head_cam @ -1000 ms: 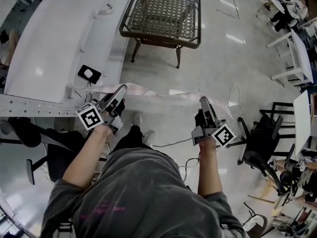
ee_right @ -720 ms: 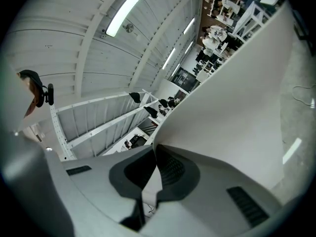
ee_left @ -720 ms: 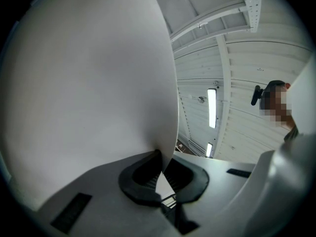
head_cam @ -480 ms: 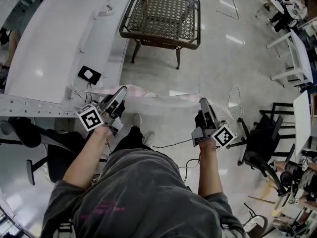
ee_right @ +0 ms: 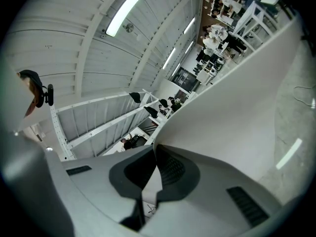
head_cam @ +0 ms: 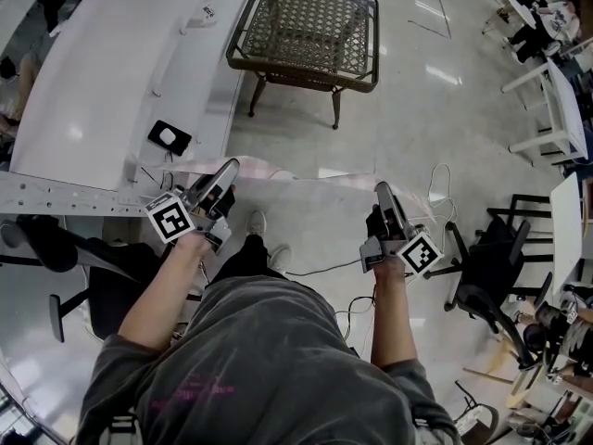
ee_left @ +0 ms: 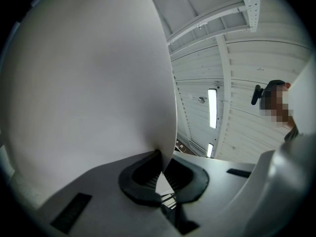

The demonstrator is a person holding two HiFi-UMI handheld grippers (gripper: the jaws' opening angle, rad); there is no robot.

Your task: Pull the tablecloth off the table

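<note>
Glossy floor [head_cam: 408, 128], tablecloth [head_cam: 296, 176] stretched between left tool [head_cam: 227, 168] and right tool [head_cam: 381, 192], both clamping it.

Status, left gripper [head_cam: 226, 167]: jaws clamped flat on tablecloth [head_cam: 306, 180] edge at cloth's left end; jaws pointed upward, marker cube [head_cam: 169, 219] sat behind, away from cloth.
Status, right gripper [head_cam: 380, 189]: jaws clamped on same edge at cloth's right end; jaws likewise pointed upward.
Left forearm [head_cam: 162, 290] and right forearm [head_cam: 389, 313]: bare, reached forward toward cloth, well apart, roughly parallel.
</note>
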